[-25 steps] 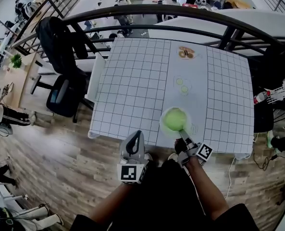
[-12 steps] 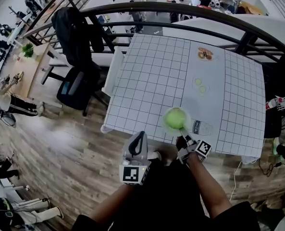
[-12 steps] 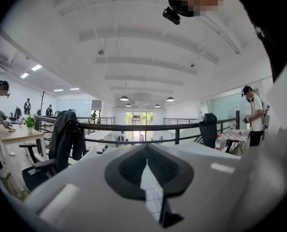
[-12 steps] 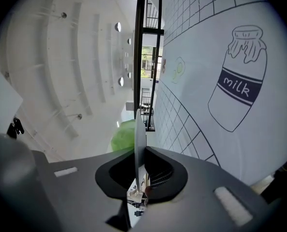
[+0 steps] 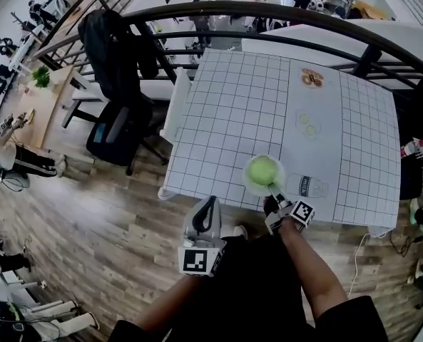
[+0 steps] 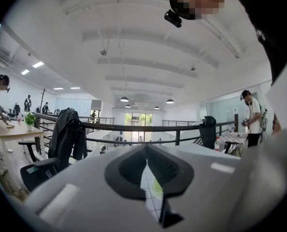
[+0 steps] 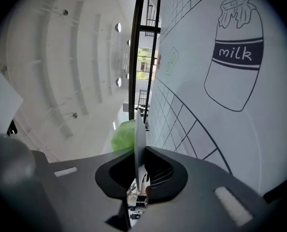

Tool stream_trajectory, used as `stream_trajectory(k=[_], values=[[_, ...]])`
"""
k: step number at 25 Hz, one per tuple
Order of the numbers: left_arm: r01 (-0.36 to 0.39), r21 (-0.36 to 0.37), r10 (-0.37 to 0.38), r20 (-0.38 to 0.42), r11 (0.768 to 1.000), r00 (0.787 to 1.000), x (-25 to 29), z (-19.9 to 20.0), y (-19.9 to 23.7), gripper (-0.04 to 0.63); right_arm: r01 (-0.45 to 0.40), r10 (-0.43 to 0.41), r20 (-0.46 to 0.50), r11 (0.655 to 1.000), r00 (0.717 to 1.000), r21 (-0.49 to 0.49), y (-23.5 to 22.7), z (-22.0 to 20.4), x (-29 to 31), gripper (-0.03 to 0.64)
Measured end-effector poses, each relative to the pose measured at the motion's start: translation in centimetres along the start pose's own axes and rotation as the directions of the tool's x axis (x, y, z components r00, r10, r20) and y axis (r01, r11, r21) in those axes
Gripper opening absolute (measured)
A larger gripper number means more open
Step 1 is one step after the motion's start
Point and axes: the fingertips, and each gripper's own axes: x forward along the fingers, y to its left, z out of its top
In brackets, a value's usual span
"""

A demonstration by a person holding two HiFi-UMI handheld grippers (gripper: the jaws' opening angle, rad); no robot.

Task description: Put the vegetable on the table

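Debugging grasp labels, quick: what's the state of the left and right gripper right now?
Left gripper: jaws shut, nothing between them.
Right gripper: jaws shut on the rim of the plate carrying the green vegetable.

"milk" in white letters on dark label band of drawn bottle (image 7: 233, 52), printed on table (image 7: 259, 129).

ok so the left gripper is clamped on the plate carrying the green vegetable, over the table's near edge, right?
No: the right gripper holds it. The right gripper view shows its jaws shut on the plate's rim, green vegetable on top. The left gripper is empty. Over the table's near edge is correct.
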Motion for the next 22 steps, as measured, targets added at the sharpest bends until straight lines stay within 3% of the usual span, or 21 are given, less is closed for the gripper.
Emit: stream_trajectory(k=[6, 13, 18, 22], values=[[0.021, 0.001, -0.021, 0.001, 1.0, 1.0, -0.1, -0.2, 1.0, 0.006, 0.027, -0.027, 0.008, 1.0, 1.0, 0.012, -1.6, -0.9, 0.7, 0.023], [0.031, 0.004, -0.03, -0.031, 1.0, 0.999, -0.2, -1.2, 1.2, 0.006, 0.039, -0.045, 0.079, 0.996, 0.996, 0.08, -4.0, -1.1, 1.0, 0.023], [0.062, -0.005, -0.062, -0.02, 0.998, 0.998, 0.4, -2.3, 0.3, 0.006, -0.001, -0.005, 0.075, 0.998, 0.997, 0.069, -4.2, -0.8, 1.7, 0.023], [0.079, -0.012, -0.08, -0.04, 0.997, 0.996, 0.9, -2.9, -0.1, 0.006, 0.035, -0.038, 0.056, 0.998, 0.998, 0.06, -4.7, -0.8, 1.6, 0.023]])
